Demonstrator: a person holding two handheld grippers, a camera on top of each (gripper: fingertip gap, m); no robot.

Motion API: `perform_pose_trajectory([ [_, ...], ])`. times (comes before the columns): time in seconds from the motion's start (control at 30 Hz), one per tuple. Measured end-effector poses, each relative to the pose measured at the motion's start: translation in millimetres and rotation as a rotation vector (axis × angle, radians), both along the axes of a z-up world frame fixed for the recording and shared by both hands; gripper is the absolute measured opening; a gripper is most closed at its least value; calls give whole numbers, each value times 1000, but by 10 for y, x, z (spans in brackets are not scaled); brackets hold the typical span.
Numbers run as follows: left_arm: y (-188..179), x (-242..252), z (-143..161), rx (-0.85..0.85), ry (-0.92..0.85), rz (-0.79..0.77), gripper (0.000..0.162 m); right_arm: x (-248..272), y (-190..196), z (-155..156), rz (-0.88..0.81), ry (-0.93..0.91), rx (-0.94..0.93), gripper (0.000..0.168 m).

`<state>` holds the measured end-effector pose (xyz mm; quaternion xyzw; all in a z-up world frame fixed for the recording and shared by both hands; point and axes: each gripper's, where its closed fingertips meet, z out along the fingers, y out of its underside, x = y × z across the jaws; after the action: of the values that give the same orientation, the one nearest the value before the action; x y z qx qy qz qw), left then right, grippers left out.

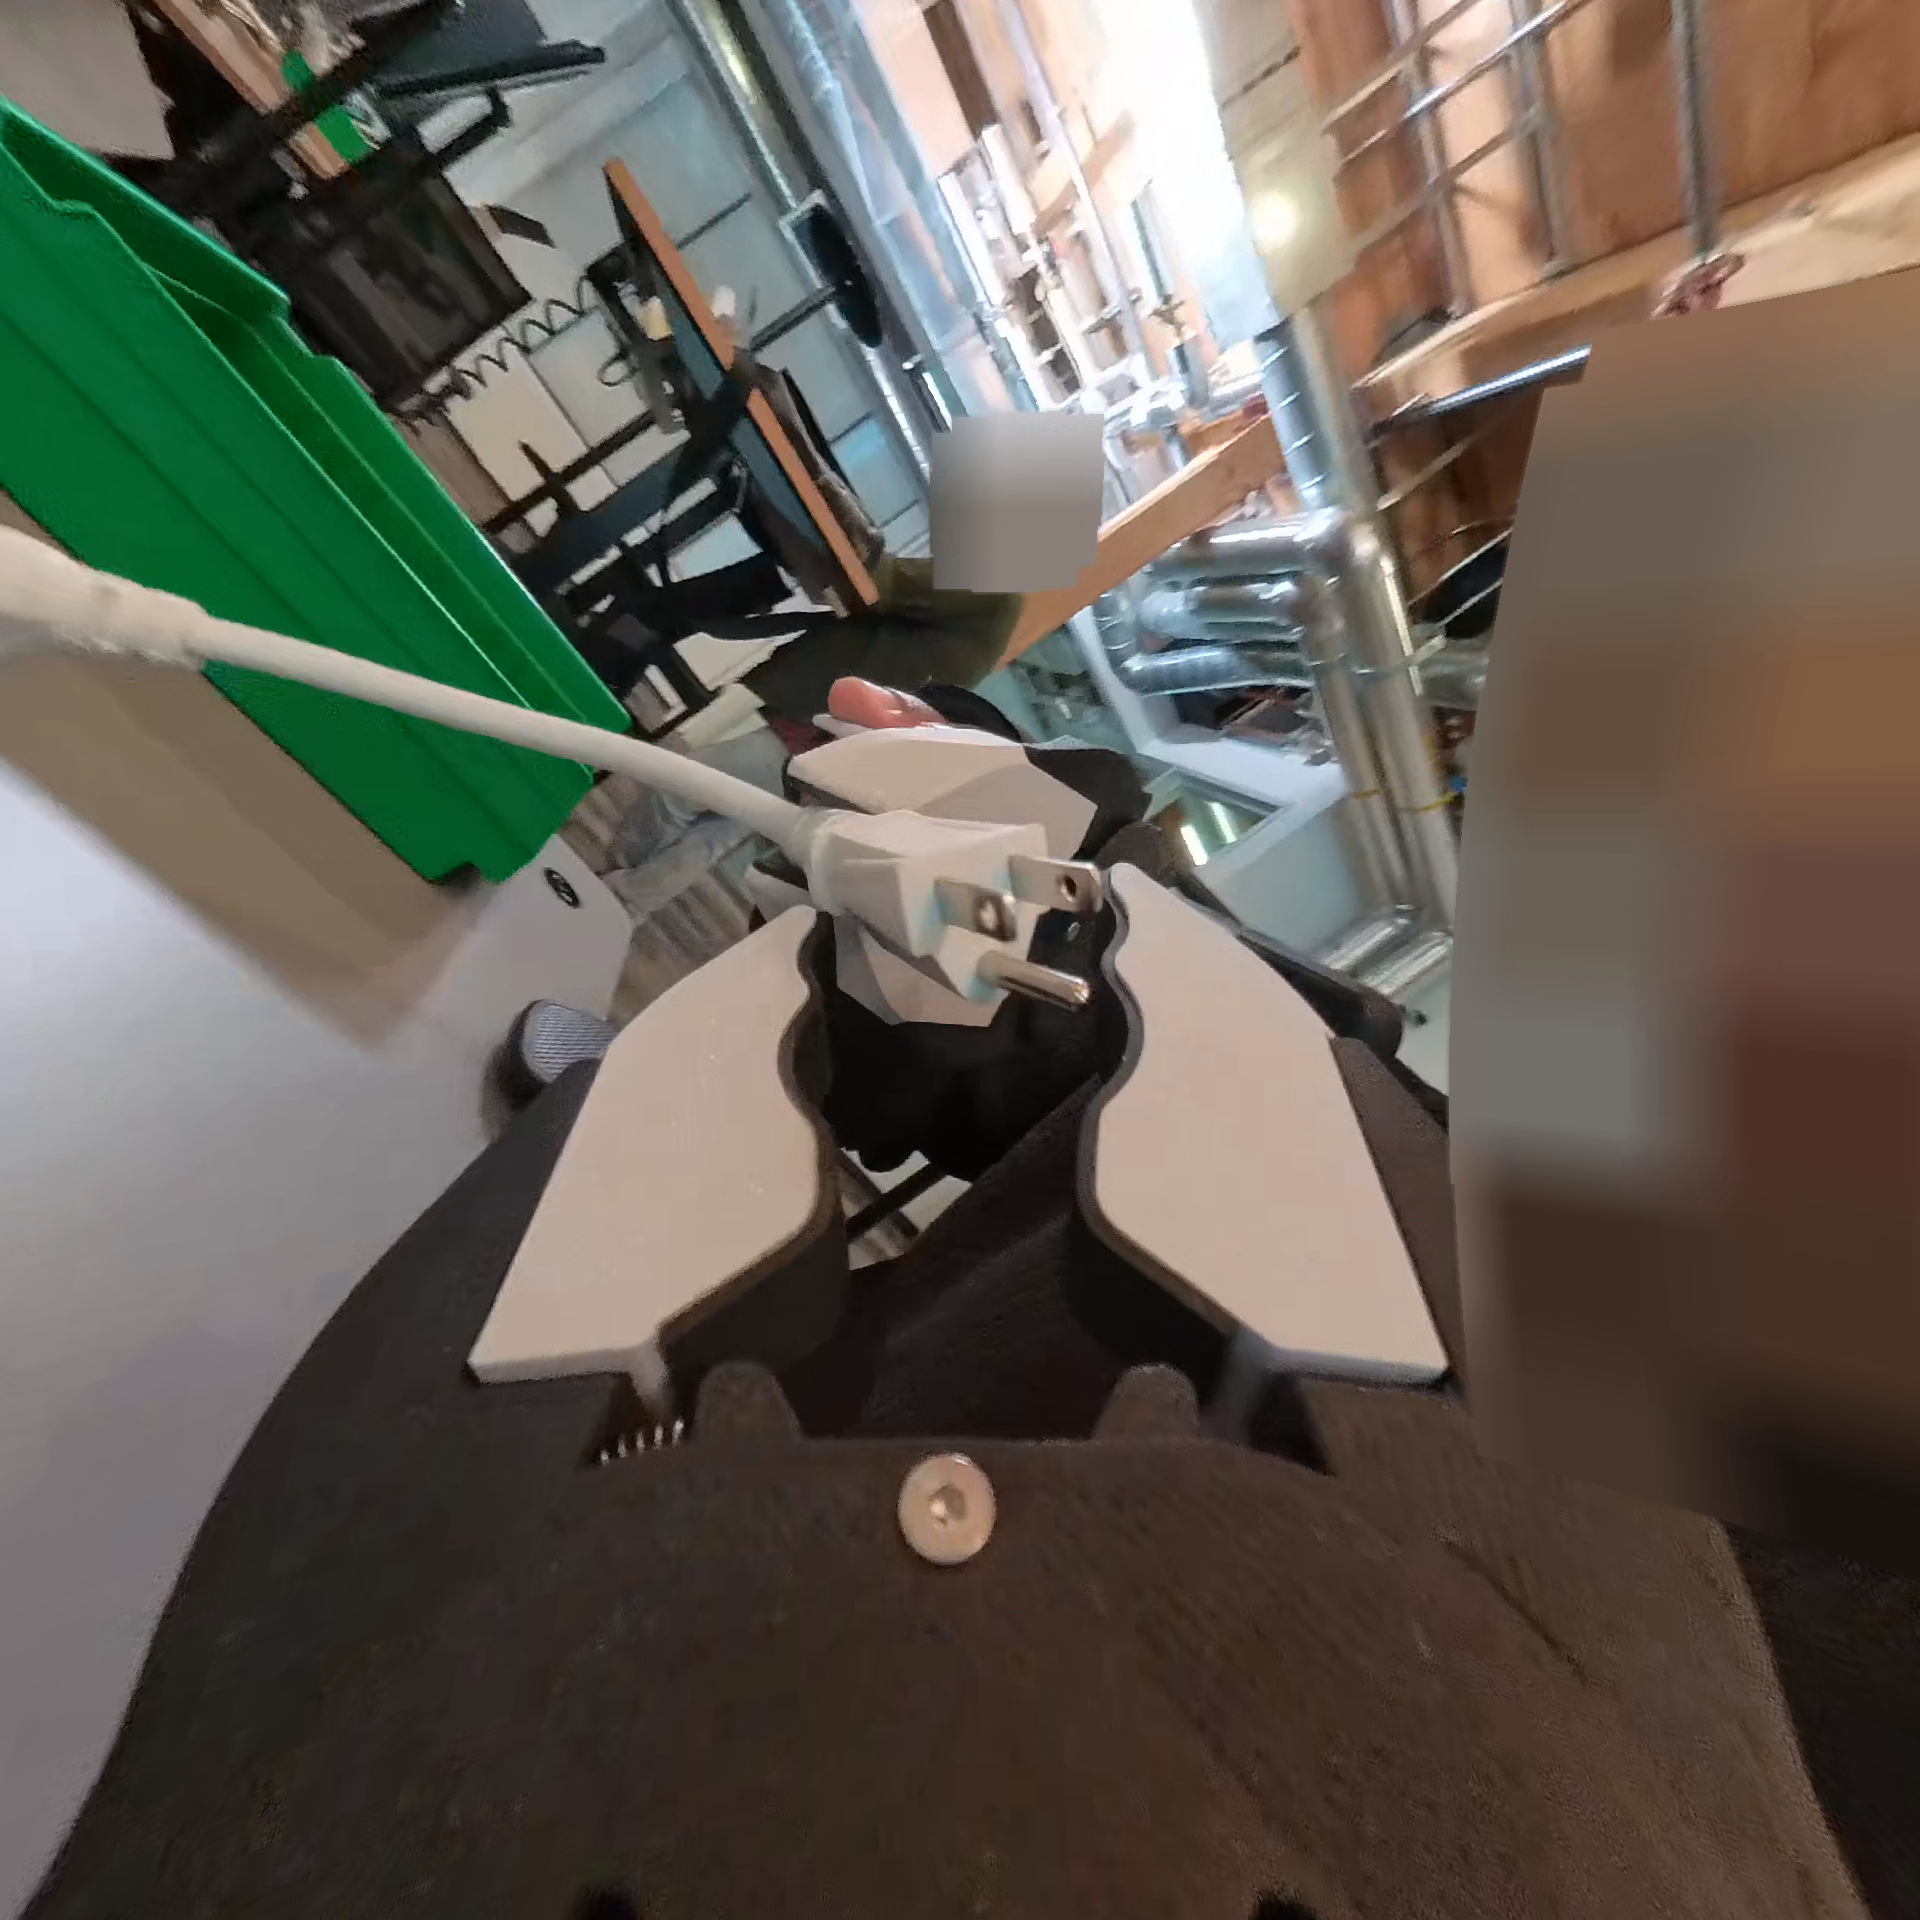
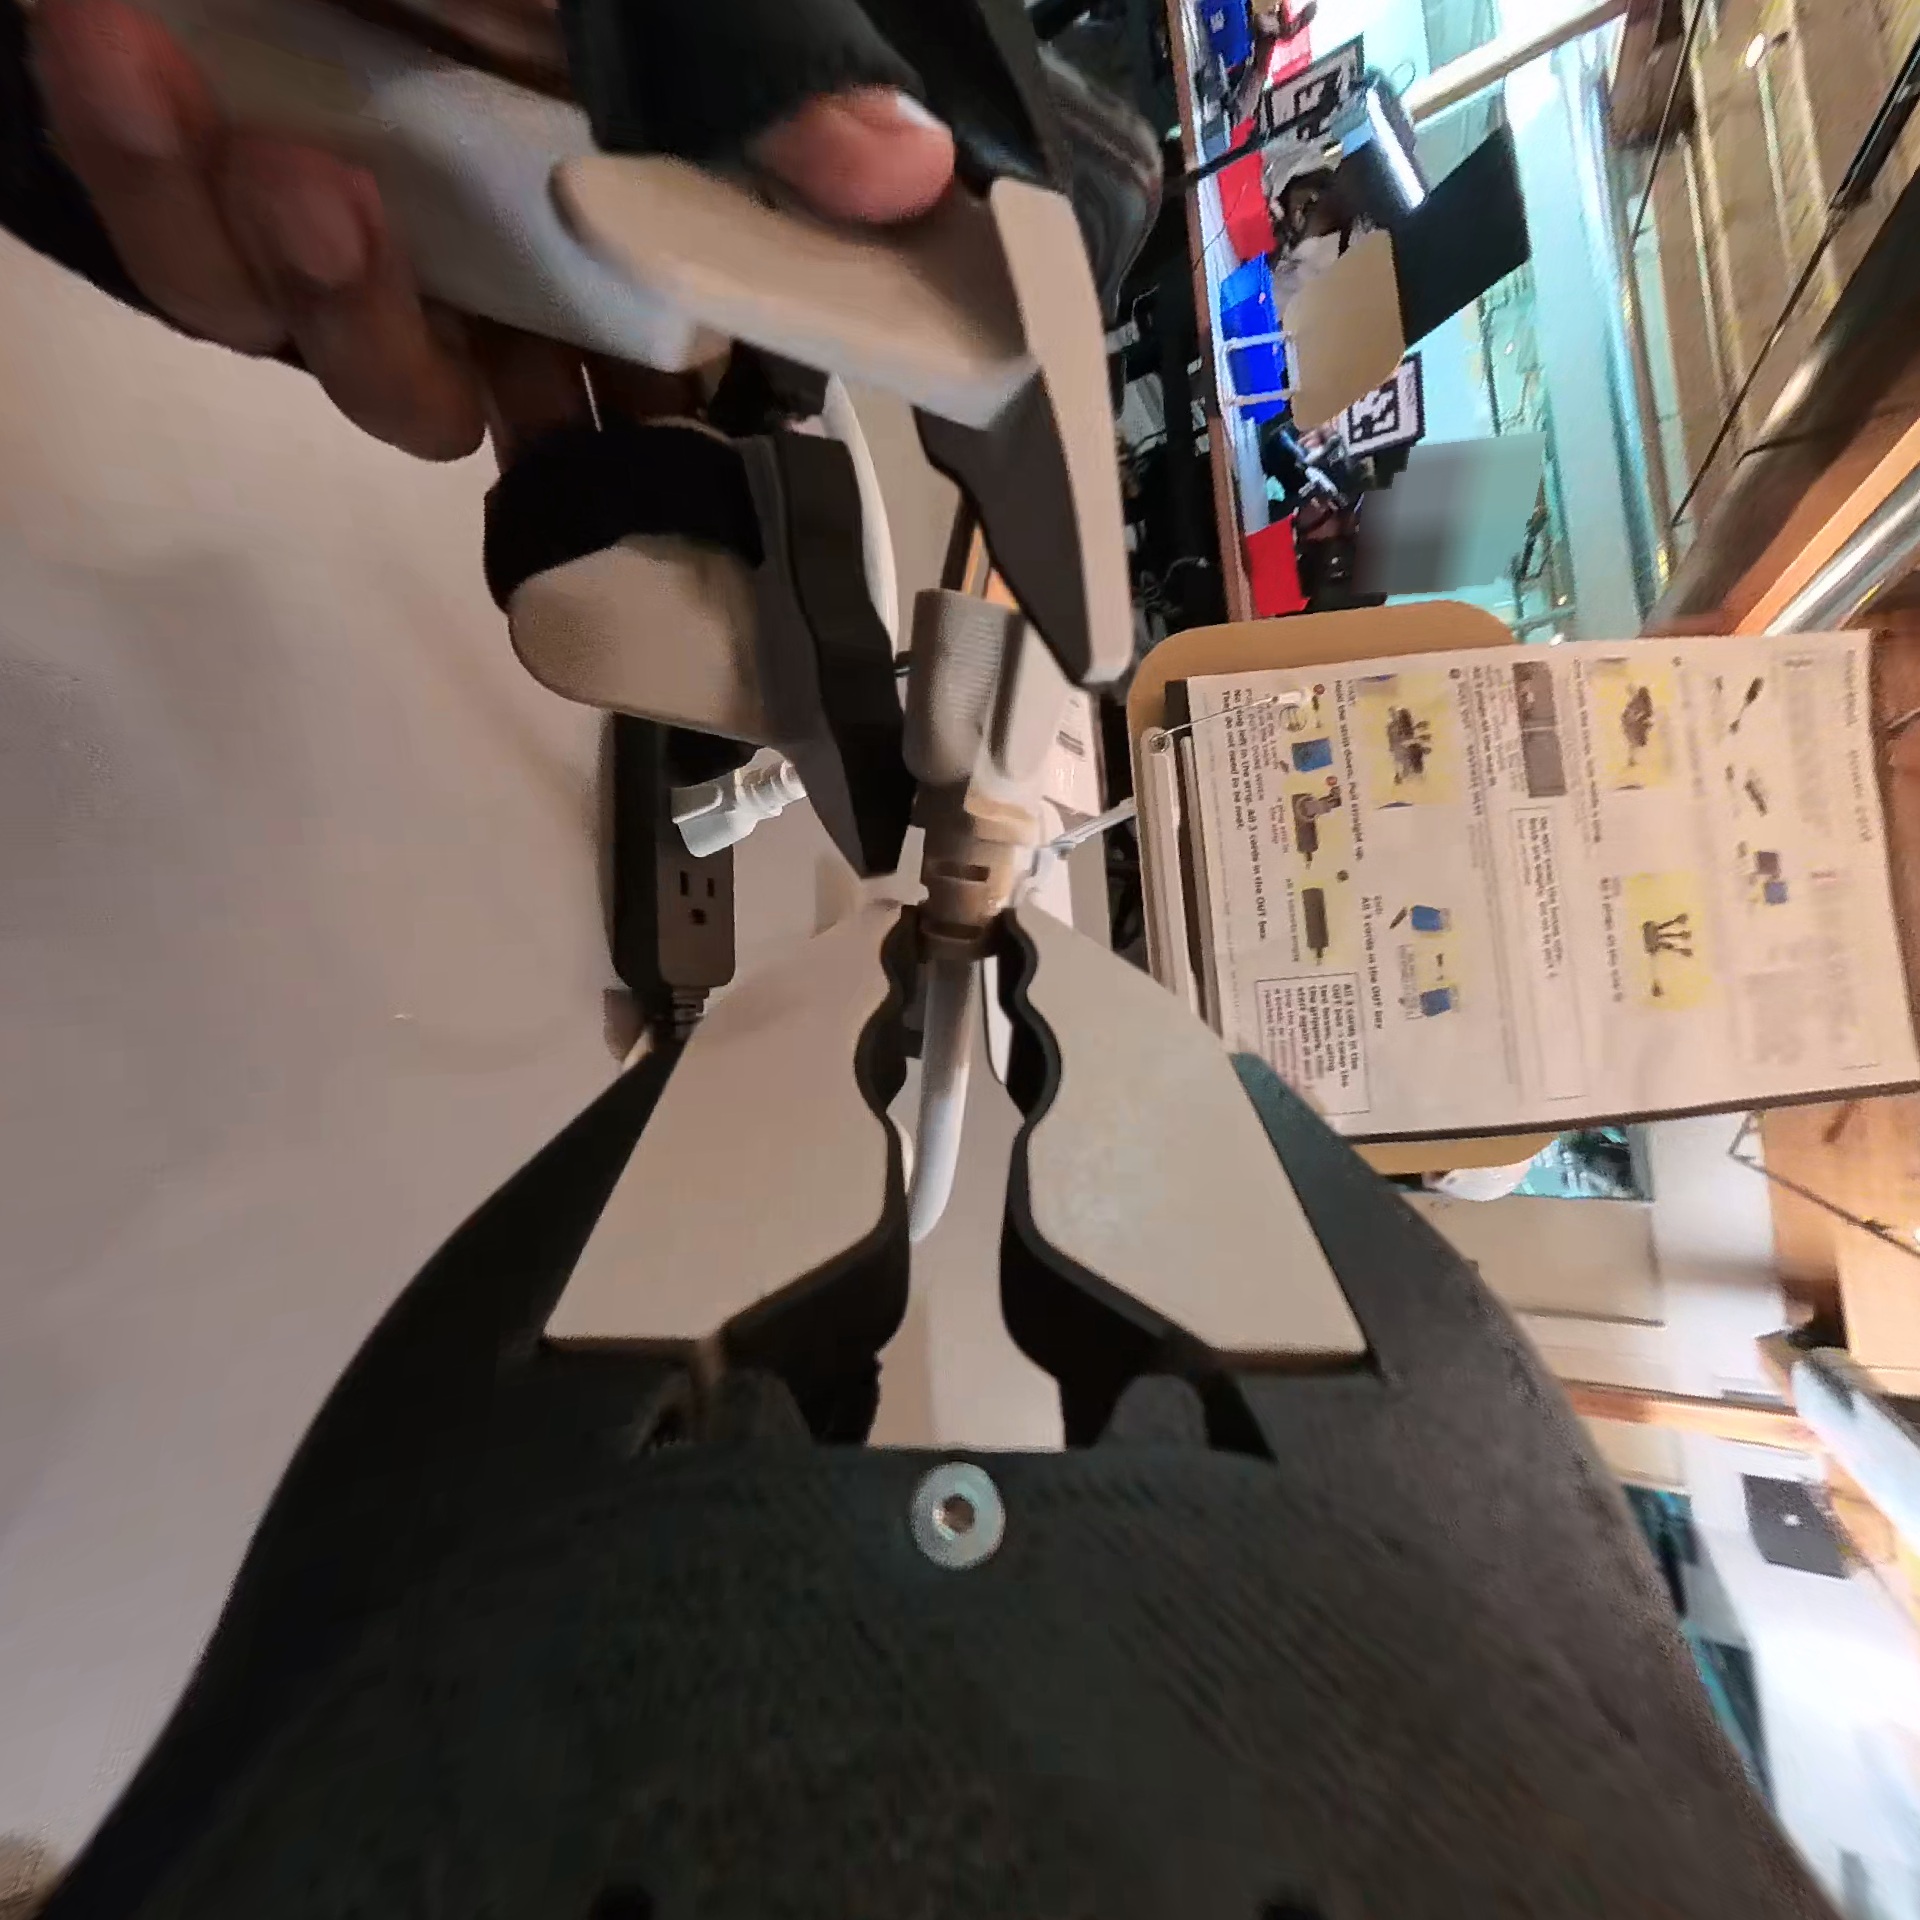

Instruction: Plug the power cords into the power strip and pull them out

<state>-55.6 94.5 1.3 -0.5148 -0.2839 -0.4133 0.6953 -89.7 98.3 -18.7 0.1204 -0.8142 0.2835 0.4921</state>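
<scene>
Sideways, the plug point(image 1: 935, 914) points right; right gripper point(image 2: 951, 925) pinches its cord point(image 2: 940, 1122), left gripper point(image 1: 961, 935) agape

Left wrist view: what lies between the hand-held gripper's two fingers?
The white plug, crosswise, lies between the left hand-held gripper's fingers, shown in the left wrist view.

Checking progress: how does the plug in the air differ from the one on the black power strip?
The lifted plug has its three prongs bare; the other plug sits in the power strip. The right claw clamps the lifted plug's cord; nothing holds the other plug. Both are white.
</scene>
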Motion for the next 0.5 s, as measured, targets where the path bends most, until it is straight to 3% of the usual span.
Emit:
perform_pose_trajectory([
  [0.07,10,-36,-41,-12,-10,20,61,38,13,-29,34,34,26,15],
  [0.13,13,-47,-82,-60,18,30,62,69,32,-69,45,75,62,15],
  [0.23,53,14,-164,-152,65,1,43,66,65,-142,28,117,111,15],
  [0.5,142,92,-324,-242,78,-31,40,26,132,-221,-16,165,141,15],
])
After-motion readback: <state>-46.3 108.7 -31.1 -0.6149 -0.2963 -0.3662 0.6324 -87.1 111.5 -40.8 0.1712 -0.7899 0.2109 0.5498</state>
